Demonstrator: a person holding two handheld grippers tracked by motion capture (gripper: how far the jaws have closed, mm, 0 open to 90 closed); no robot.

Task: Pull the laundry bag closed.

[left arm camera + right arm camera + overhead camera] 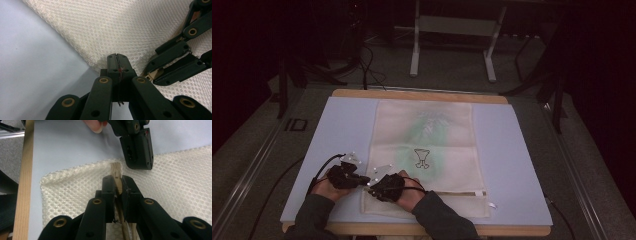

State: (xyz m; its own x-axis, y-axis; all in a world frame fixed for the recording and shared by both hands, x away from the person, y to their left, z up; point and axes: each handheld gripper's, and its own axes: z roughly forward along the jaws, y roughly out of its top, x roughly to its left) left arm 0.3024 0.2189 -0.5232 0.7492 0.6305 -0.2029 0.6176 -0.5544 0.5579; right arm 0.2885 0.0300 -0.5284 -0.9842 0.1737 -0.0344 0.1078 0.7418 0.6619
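Left tongs point(117, 65): jaws pressed together on the edge of the mesh bag point(130, 27), a thin fold of fabric caught between the pads. In the high view I see the left tongs point(362, 179) at the bag's near-left corner, about 7 o'clock on the worktop point(517, 165).

Right tongs point(117, 185): jaws narrow, clamped on a beige zipper pull tab point(116, 170) that pokes out past the tips. In the high view the right tongs point(373, 186) sit just beside the left pair, nearly touching.

The mesh bag point(427, 150) lies flat down the middle of the blue mat point(512, 150), long side running 6 to 12 o'clock. Its zipper point(457, 194) runs along the near end toward 4 o'clock. A printed figure point(422, 158) and a green tint mark the centre.

Edges: the bag's left edge is at the tongs; bare mat lies at 9 and 3 o'clock. The wooden worktop rim point(23, 182) is close behind the corner in the right gripper view.
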